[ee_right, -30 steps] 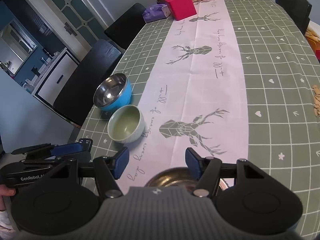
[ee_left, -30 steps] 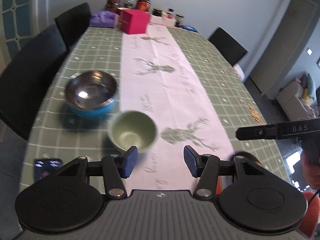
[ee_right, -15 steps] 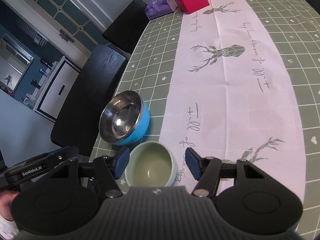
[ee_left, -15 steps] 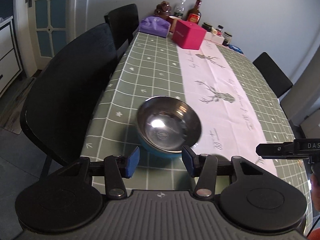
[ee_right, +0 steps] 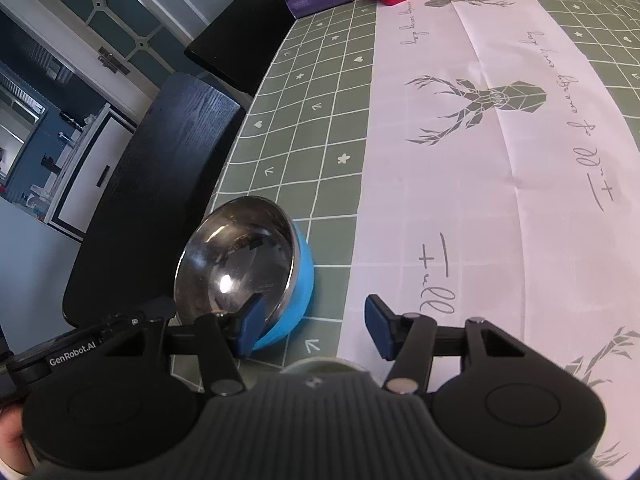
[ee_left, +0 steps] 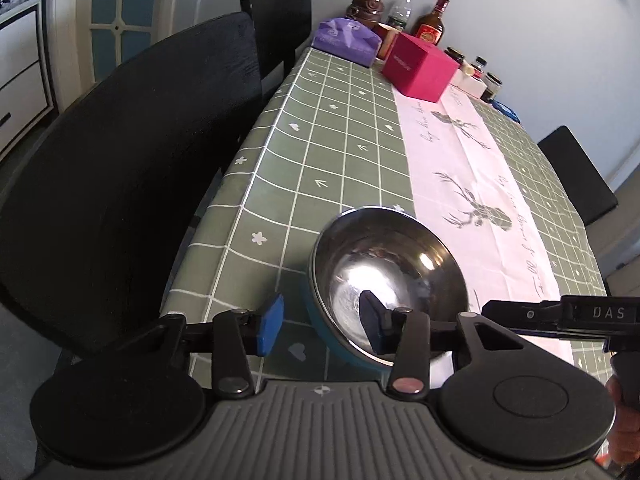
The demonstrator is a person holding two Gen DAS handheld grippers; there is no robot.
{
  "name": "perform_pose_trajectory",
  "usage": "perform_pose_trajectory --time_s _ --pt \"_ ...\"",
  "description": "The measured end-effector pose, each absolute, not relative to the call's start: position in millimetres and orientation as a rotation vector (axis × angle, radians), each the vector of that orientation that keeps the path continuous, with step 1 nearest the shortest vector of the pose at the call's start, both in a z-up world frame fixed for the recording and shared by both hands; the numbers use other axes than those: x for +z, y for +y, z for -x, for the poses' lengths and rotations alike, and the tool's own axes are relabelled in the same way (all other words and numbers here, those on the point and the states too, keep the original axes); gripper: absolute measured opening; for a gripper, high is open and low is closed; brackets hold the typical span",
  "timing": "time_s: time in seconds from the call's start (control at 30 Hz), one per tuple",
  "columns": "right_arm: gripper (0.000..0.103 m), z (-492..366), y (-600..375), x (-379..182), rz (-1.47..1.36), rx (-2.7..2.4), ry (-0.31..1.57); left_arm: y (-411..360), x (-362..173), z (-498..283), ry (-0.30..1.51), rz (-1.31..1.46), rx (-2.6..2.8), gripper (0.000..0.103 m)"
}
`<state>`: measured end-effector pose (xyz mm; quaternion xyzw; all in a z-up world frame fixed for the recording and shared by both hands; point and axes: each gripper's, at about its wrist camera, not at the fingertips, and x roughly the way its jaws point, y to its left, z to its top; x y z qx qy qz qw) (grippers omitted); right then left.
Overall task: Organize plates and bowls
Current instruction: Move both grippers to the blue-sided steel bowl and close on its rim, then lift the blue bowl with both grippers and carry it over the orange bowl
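Observation:
A steel-lined blue bowl (ee_left: 386,268) sits near the table's left edge; it also shows in the right wrist view (ee_right: 240,260). My left gripper (ee_left: 322,322) is open, straddling the bowl's near-left rim, one pad inside the bowl and one outside. My right gripper (ee_right: 316,330) is open, its left pad over the bowl's near rim. A pale green bowl (ee_right: 324,366) peeks out just under the right gripper's body, mostly hidden.
Black chairs (ee_left: 132,184) stand along the table's left edge. A pink box (ee_left: 418,66), a purple tissue pack (ee_left: 346,40), bottles and jars stand at the far end. A white runner (ee_right: 500,160) with deer prints runs down the green checked tablecloth (ee_left: 328,152).
Both grippers have moved forward and left toward the blue bowl. The left gripper now straddles its rim. The green bowl has slipped under the right gripper's body.

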<state>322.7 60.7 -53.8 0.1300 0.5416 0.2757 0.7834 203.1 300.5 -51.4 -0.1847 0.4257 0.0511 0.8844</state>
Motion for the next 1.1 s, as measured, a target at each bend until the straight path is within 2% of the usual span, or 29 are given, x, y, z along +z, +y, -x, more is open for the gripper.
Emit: perform_pose_trajectory --time_s 0.17,0.33,0.4,0.53,0.67,0.73,1.1 --pt "0.046 -334 69 -63 -0.285 0.597 1.175 302 -60 -214 0.894 0.385 0.116 0.035" --pt "0.036 -343 78 -70 -0.299 0.611 1.180 304 -68 -223 0.911 0.387 0.126 0.030" --pt "0.035 -344 83 -72 -0.286 0.611 1.182 303 -70 -225 0.919 0.381 0.128 0.028" --pt "0.025 -344 89 -73 -0.279 0.617 1.182 298 -73 -231 0.938 0.362 0.122 0.022" --pt "0.020 -344 94 -73 -0.271 0.620 1.190 293 -73 -234 0.943 0.336 0.123 0.017" --pt "0.013 -343 96 -74 -0.270 0.623 1.193 291 -73 -234 0.945 0.315 0.128 0.014" --pt "0.010 -338 97 -65 -0.214 0.617 1.187 275 -54 -229 0.942 0.220 0.127 0.013"
